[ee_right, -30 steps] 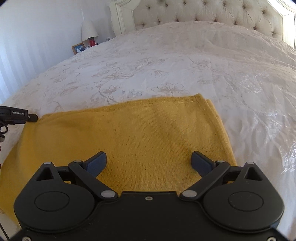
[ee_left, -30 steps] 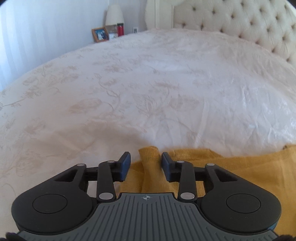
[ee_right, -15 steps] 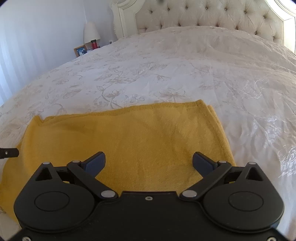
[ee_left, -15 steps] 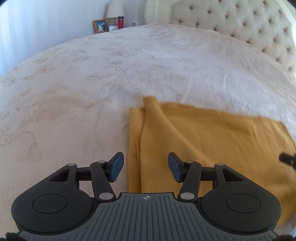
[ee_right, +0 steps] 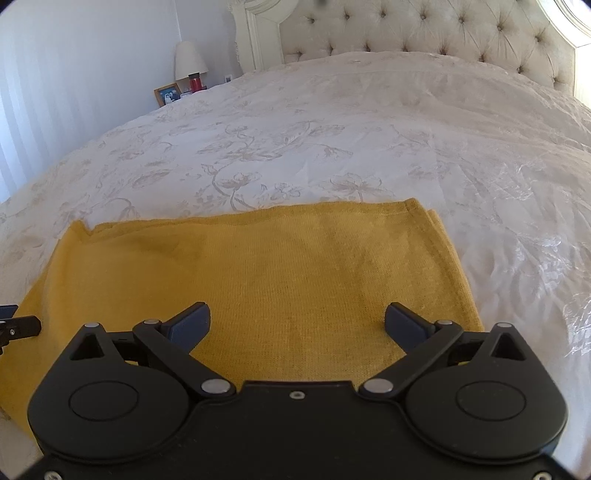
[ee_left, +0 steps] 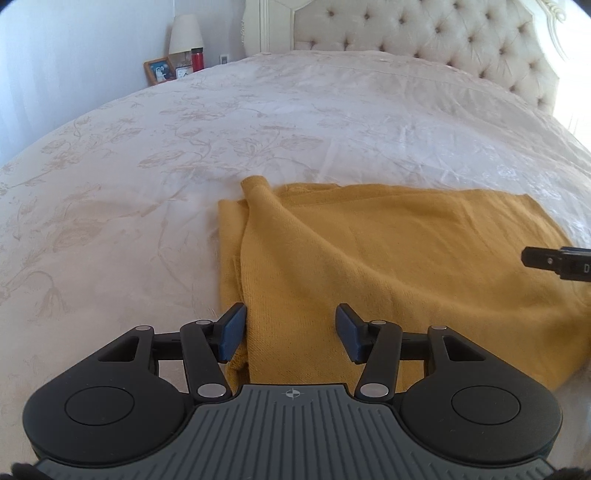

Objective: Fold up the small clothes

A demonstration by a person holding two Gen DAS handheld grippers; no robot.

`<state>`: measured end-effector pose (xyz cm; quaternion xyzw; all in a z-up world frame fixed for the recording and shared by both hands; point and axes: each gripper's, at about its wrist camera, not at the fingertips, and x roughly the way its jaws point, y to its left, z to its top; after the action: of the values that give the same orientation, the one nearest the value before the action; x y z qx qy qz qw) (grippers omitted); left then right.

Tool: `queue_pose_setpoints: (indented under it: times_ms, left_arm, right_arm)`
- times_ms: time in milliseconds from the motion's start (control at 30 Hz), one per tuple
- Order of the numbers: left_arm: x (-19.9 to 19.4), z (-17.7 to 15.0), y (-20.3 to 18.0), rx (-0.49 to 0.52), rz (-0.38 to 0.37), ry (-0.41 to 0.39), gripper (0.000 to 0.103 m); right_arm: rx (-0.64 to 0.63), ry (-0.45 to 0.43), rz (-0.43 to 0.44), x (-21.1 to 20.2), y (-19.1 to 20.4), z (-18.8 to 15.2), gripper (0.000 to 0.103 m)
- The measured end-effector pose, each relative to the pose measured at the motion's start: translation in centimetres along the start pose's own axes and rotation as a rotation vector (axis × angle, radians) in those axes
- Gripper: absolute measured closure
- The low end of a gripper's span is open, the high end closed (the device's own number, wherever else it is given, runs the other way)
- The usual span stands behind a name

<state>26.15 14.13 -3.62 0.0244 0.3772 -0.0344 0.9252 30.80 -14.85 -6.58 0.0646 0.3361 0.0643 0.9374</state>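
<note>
A mustard-yellow knit garment (ee_left: 388, 251) lies folded on the white bedspread; it also shows in the right wrist view (ee_right: 288, 273). Its left end has a raised fold and a doubled edge (ee_left: 255, 192). My left gripper (ee_left: 290, 334) is open and empty, held above the garment's near left part. My right gripper (ee_right: 297, 326) is wide open and empty above the garment's near right part. A tip of the right gripper shows at the right edge of the left wrist view (ee_left: 554, 262), and a tip of the left one at the left edge of the right wrist view (ee_right: 14, 326).
The bed (ee_left: 258, 129) with a floral white cover spreads far beyond the garment. A tufted headboard (ee_right: 424, 33) stands at the back. A nightstand with a lamp (ee_left: 184, 35), a photo frame (ee_left: 159, 71) and a red bottle is at the back left.
My left gripper has let go of the garment's left corner, opened wider and pulled back and up. The right gripper stayed open and rose slightly.
</note>
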Motion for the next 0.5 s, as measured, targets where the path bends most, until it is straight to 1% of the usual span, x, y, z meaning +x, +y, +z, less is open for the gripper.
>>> queue_pose_setpoints:
  times_ms: [67,133,233,267,300,333,367,467,500]
  left_arm:
    - [0.1,-0.1,0.2,-0.022,-0.013,-0.003,0.052]
    - [0.0,-0.2,0.4,-0.047,-0.028,-0.015,0.055]
    - [-0.1,-0.3,0.4,-0.064,-0.018,-0.009,0.063]
    - [-0.1,-0.3,0.6,-0.088,-0.015,-0.007,0.069]
    - [0.0,-0.3,0.9,-0.116,-0.019,-0.004,0.089]
    - [-0.1,-0.3,1.3,-0.143,-0.022,-0.001,0.095]
    - [-0.3,-0.4,1.6,-0.166,-0.031,-0.008,0.095]
    - [-1.2,-0.7,2.0,-0.187,0.003,-0.018,0.095]
    - [-1.3,-0.9,2.3,-0.203,0.007,-0.010,0.095]
  right_arm:
    - [-0.001,-0.001,0.002,0.0,0.0,-0.1,0.002]
    - [0.001,0.000,0.004,0.0,0.0,-0.1,0.002]
    - [0.005,-0.001,0.005,0.0,-0.1,0.0,0.002]
    - [0.007,-0.001,0.005,0.0,-0.1,0.0,0.001]
    - [0.008,0.000,0.005,0.1,-0.1,0.1,0.002]
    - [0.009,0.000,0.006,0.1,-0.1,0.1,0.001]
    - [0.009,0.000,0.006,0.1,-0.1,0.1,0.001]
    - [0.009,-0.002,0.002,0.1,-0.2,0.1,0.001]
    - [0.010,-0.002,-0.003,0.1,-0.2,0.1,0.001]
